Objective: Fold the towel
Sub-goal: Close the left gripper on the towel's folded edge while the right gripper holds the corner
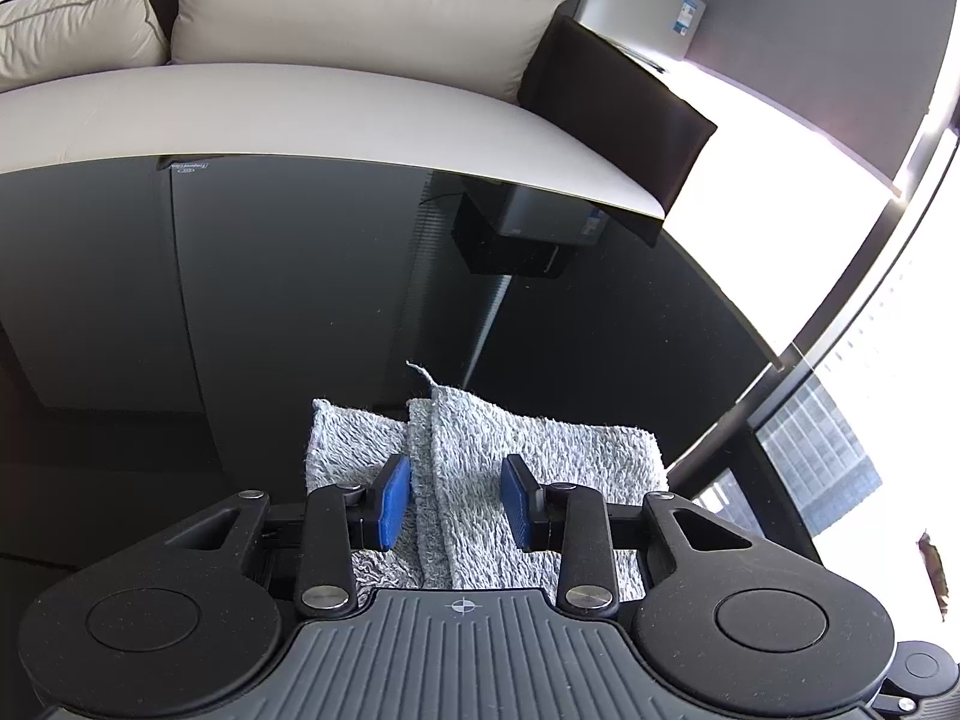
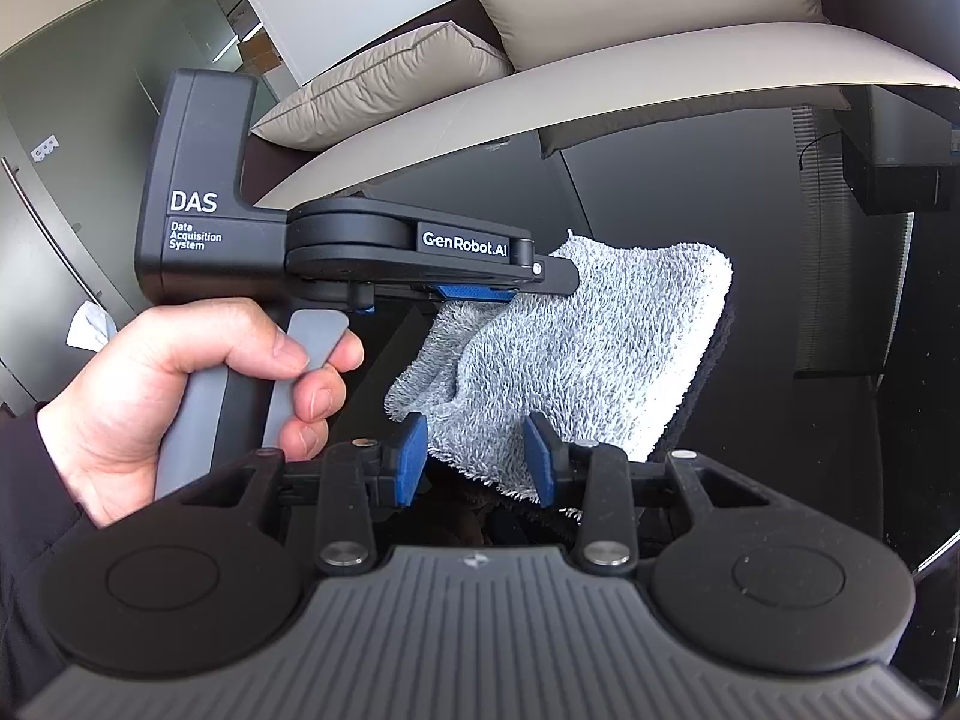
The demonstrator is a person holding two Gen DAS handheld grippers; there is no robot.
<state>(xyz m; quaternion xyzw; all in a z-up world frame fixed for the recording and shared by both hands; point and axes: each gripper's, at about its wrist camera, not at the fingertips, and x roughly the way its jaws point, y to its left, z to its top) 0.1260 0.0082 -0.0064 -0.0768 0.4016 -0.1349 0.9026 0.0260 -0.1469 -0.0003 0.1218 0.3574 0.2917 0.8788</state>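
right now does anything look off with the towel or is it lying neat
The towel isn't neat: in the left wrist view its layers are uneven, with a ridge down the middle and one corner sticking up. Both grippers, left and right, are open around it.

Open left tongs [image 1: 456, 501], grey towel [image 1: 540, 462] between

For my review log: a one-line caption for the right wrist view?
Right gripper open at the grey towel's near edge; left gripper over its far side.
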